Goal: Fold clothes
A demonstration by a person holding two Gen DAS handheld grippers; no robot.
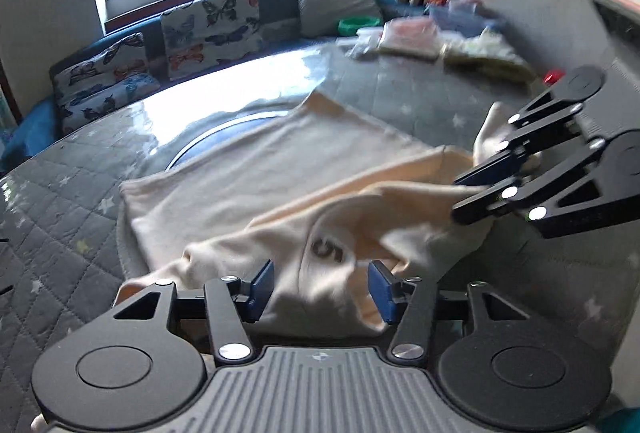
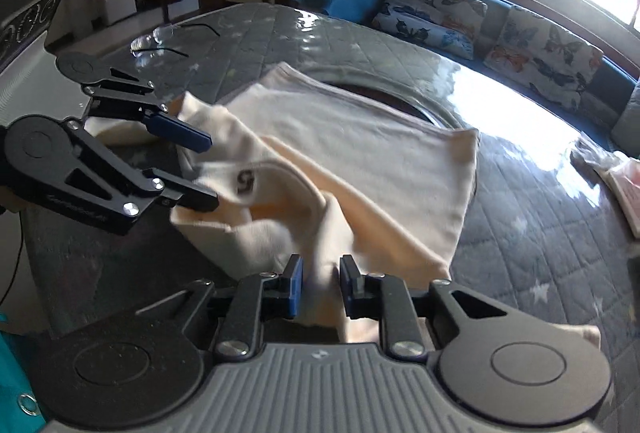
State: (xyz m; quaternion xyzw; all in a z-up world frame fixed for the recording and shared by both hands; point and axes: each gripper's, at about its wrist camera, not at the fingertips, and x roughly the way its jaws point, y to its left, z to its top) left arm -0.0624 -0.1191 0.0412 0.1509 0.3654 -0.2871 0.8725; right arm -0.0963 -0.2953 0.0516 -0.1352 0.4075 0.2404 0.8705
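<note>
A cream shirt (image 1: 248,169) with a small dark mark lies partly spread on the grey quilted table (image 1: 60,217); its near part is bunched and lifted. My left gripper (image 1: 320,285) is open, its jaws wide apart over the bunched near edge. My right gripper (image 1: 460,197) reaches in from the right and pinches a raised fold. In the right wrist view the shirt (image 2: 360,137) runs between the right gripper's (image 2: 320,289) narrow jaws, which close on the cloth. The left gripper (image 2: 208,169) shows at left, open around the shirt's edge.
Folded clothes and packets (image 1: 440,37) lie at the table's far right. Butterfly cushions (image 1: 208,29) line a blue sofa under the window. Eyeglasses (image 2: 160,41) rest at the table's far left edge. A round glass inset (image 2: 400,101) lies under the shirt.
</note>
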